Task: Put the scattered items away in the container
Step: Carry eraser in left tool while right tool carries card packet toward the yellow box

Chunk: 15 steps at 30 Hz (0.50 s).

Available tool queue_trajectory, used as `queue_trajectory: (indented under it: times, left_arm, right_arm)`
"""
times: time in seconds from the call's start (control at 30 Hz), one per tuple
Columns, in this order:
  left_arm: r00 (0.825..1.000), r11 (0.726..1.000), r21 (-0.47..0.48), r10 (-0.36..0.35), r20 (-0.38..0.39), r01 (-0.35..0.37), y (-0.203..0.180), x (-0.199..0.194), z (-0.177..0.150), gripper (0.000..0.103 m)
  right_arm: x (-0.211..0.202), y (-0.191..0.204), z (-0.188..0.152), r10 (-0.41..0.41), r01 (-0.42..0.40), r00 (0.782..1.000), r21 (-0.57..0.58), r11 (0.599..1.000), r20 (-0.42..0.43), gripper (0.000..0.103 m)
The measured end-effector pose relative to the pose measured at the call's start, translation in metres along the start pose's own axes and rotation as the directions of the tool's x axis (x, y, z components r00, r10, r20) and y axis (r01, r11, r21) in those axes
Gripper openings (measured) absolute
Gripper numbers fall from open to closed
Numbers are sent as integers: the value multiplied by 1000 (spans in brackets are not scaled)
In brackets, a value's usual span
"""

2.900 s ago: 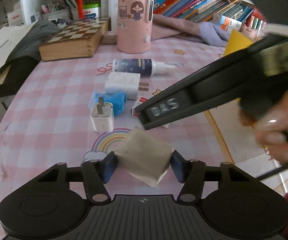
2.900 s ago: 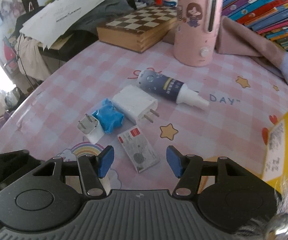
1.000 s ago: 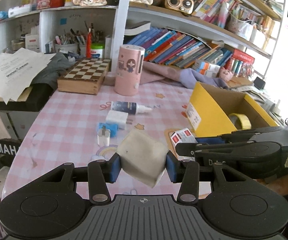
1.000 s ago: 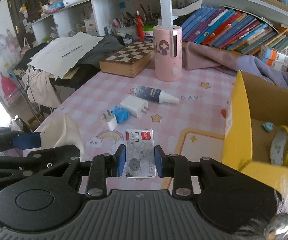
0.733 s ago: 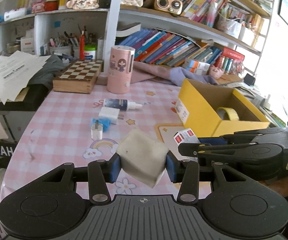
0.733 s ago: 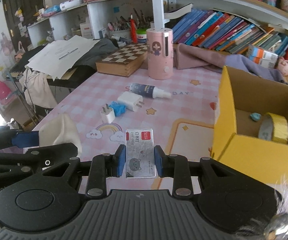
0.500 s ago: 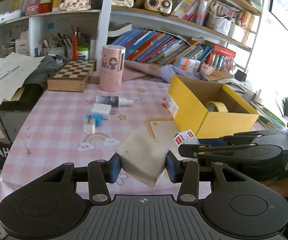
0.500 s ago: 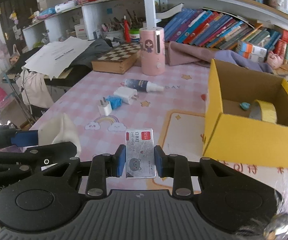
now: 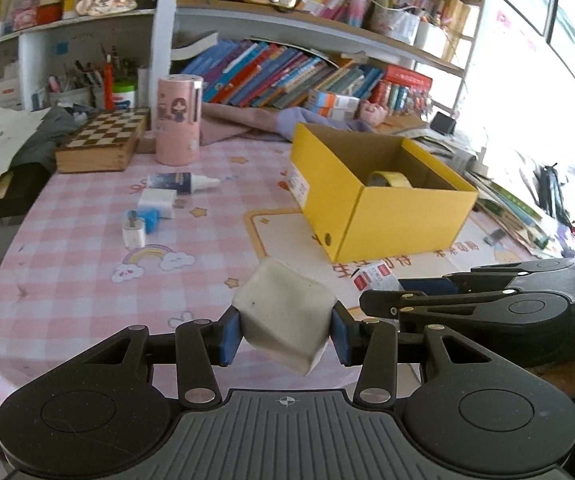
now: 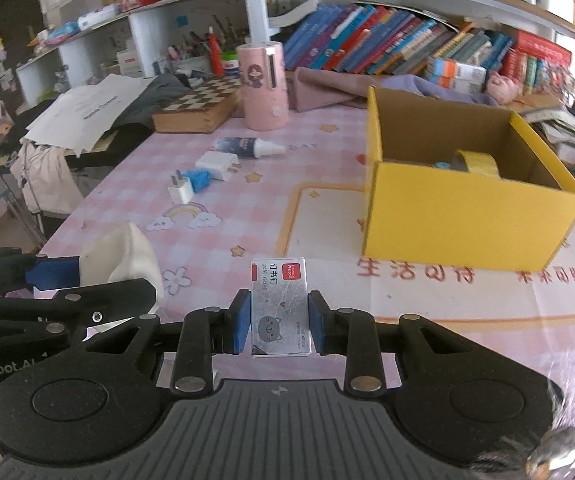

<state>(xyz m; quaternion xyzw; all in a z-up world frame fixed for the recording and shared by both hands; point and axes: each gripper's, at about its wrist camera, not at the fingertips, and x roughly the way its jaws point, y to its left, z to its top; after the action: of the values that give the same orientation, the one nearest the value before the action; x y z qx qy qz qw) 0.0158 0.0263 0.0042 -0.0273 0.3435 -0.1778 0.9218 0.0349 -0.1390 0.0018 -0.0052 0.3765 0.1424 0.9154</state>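
Yellow box (image 10: 463,216) ahead-right of both jaws; right gripper (image 10: 279,322) nearer, clamping staple box (image 10: 279,308); left gripper (image 9: 285,334) clamping eraser (image 9: 283,316).

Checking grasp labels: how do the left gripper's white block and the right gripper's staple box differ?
Shape: the white block is a chunky cube; the staple box is a thin flat packet.
Look: the block is plain off-white and smudged; the box is printed, with red labels and a cat drawing.
Pose: the block sits tilted, a corner pointing down; the box sits square, face up.
Shared: each is clamped between blue pads, left gripper and right gripper, outside the yellow box.
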Motion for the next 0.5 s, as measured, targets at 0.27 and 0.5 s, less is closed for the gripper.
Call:
queue_trajectory:
  times: [0.27,0.5]
  left_arm:
    - [997,996,44,-72,-33,73,-17,12,-1,44]
    - [991,989,76,-122,-54,125,-32,19,-2,44]
  right_arm:
    - [-10,-15,-16,-58,59,998,46,997,-21,28]
    - [-22,-27,-26,-110,112,994,90,990,-26,28]
